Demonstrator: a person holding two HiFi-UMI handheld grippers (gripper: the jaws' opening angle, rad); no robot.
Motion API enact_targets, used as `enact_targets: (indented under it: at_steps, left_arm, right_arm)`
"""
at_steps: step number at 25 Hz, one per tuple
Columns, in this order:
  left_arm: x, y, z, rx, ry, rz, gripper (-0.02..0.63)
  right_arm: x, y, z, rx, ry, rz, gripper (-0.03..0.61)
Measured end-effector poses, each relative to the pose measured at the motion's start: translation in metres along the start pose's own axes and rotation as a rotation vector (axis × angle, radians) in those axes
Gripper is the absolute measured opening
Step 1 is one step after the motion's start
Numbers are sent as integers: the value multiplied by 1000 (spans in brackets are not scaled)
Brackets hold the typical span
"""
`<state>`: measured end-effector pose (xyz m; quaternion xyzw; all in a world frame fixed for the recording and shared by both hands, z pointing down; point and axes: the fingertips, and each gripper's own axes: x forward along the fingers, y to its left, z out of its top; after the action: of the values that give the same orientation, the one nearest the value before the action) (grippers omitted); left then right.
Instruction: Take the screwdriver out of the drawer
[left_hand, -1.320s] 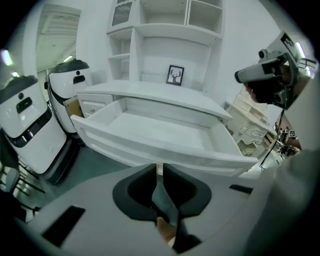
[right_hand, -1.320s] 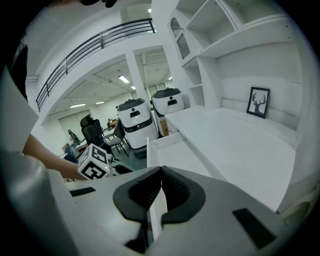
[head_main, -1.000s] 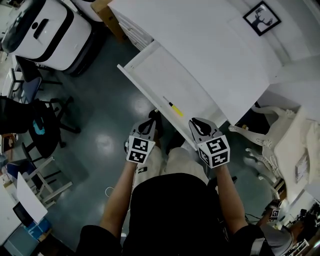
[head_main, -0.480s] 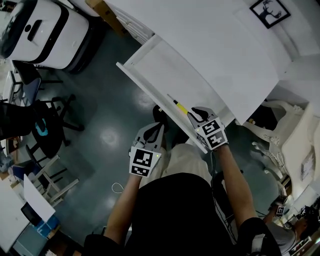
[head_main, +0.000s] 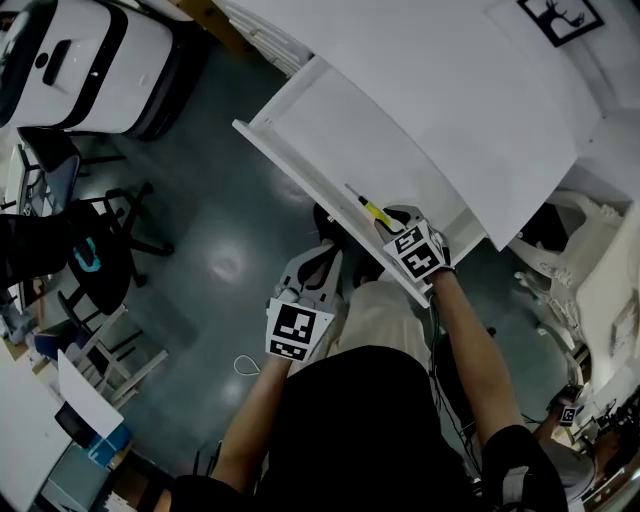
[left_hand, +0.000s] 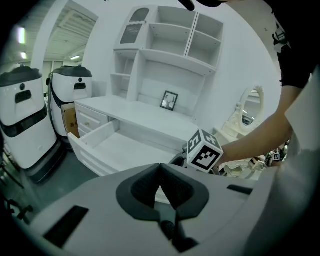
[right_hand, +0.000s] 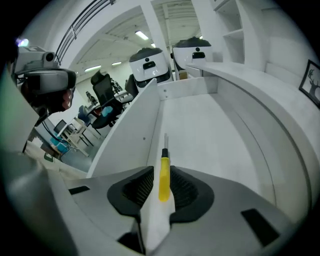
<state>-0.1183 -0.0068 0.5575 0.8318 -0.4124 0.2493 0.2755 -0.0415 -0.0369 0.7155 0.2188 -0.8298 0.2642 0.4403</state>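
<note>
Screwdriver (right_hand: 164, 176), yellow handle, thin metal shaft: lies in the open white drawer (head_main: 330, 130), just beside and in line with its front wall. Right gripper (head_main: 393, 216): tips inside the drawer, jaws apart, straddling the handle, pads near either side without pressing. Left gripper (left_hand: 160, 169): jaws together, empty, outside the drawer above the dark floor (head_main: 220, 230).

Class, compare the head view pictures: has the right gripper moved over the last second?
Yes. The right gripper has moved up the picture, from short of the drawer front to over it, reaching the yellow screwdriver.
</note>
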Motion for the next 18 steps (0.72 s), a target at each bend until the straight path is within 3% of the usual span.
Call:
enact_targets:
  at_steps: [18]
  left_arm:
    - [10, 17, -1, -12, 30, -21, 23]
  right_arm:
    - [43, -9, -13, -16, 104, -8, 104]
